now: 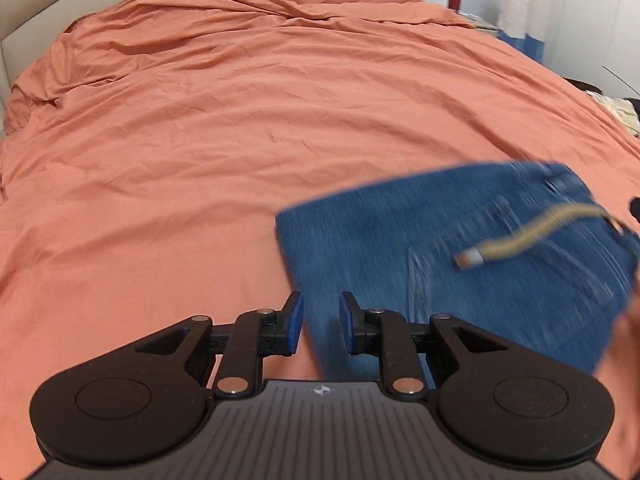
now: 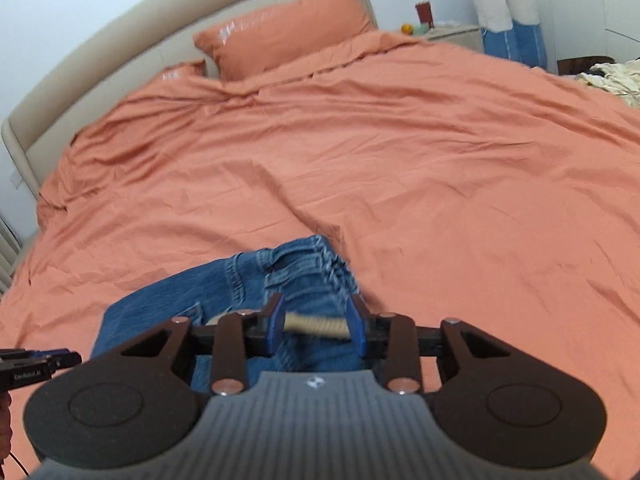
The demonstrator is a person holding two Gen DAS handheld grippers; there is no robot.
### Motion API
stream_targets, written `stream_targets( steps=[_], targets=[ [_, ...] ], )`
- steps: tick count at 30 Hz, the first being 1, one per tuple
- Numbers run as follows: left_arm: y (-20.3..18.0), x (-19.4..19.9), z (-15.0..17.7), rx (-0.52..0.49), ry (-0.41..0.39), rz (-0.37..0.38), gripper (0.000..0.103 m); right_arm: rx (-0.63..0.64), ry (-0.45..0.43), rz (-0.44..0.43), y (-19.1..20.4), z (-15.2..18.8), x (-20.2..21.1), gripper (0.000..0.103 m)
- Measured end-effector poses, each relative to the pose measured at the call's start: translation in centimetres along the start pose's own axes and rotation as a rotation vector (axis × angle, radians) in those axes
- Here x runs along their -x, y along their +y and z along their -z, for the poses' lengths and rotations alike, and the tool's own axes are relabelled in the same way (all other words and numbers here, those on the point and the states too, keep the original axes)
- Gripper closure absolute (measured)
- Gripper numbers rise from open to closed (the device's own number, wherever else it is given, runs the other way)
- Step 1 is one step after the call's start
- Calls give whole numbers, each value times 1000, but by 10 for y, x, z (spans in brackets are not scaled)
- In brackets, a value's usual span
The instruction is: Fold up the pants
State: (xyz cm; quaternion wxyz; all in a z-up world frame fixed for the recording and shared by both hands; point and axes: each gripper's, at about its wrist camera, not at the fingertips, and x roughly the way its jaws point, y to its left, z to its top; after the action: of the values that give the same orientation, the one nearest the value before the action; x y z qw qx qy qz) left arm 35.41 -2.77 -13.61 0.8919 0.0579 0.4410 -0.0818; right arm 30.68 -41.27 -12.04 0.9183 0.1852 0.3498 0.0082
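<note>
Lying on the bed's wrinkled orange duvet [image 1: 224,128], the folded blue denim pants [image 1: 452,264] sit near the foot end, well apart from the orange pillow [image 2: 288,28] that leans on the beige padded headboard [image 2: 160,20].

Your left gripper [image 1: 320,326] hovers at the left edge of the pants; its jaws stand apart, with a strip of denim and duvet showing between the blue pads [image 1: 295,326], and nothing is pinched. Motion blur smears the denim in the left wrist view.

Your right gripper [image 2: 318,326] is over the pants' bunched waistband end. Its jaws are also apart, and the beige braided drawstring cord [image 2: 316,326] crosses the gap between the pads. You cannot tell whether either pad touches the cord. In the left wrist view the same cord [image 1: 532,232] curls across the pants, ending in a pale tip.

Beside the far corner of the duvet stands a white nightstand [image 2: 456,36] with a dark red cup [image 2: 424,14]. A heap of cream cloth [image 2: 616,76] lies off the duvet's right edge.
</note>
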Motion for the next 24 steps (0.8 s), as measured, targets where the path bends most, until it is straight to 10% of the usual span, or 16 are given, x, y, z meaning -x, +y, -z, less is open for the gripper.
stream_targets(
  steps=[9,18,24],
  targets=[
    [-23,67,73,-78,12,8,61,8,27,37,9,53,-16,74],
    [-53,43,110,-83,76,24,48,-7,12,35,3,58,-23,74],
    [-35,50,109,43,52,69,83,17,7,45,5,60,-19,74]
  ],
)
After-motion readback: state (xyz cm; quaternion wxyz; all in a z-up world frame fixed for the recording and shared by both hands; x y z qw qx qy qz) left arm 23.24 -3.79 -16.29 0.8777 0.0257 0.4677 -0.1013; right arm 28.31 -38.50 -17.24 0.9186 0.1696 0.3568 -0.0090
